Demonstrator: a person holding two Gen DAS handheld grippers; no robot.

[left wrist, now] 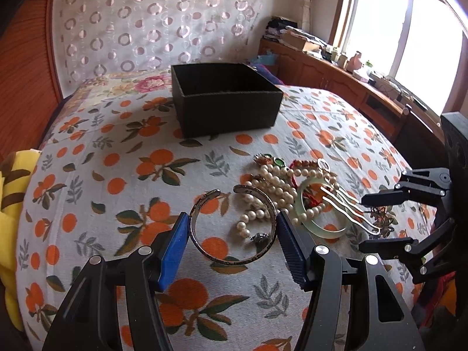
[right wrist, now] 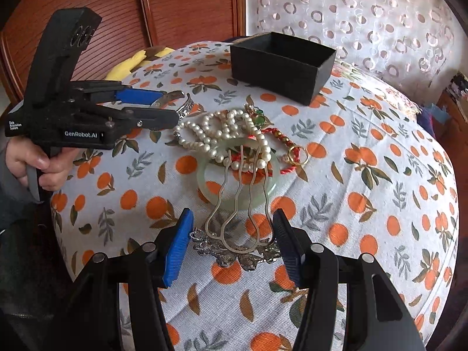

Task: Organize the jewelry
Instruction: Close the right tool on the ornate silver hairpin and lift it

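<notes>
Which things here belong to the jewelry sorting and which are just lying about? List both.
Job: silver cuff bangle, pearl necklace, jade bangle, silver hair comb, red beaded bracelet, black box.
Lying about: yellow cushion, clutter on the wooden cabinet.

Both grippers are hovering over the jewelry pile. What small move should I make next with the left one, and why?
Probably shut the left gripper on the silver cuff bracelet. Its open fingers already straddle the cuff, which lies flat on the bedspread, and the black box beyond stands open to receive it.
</notes>
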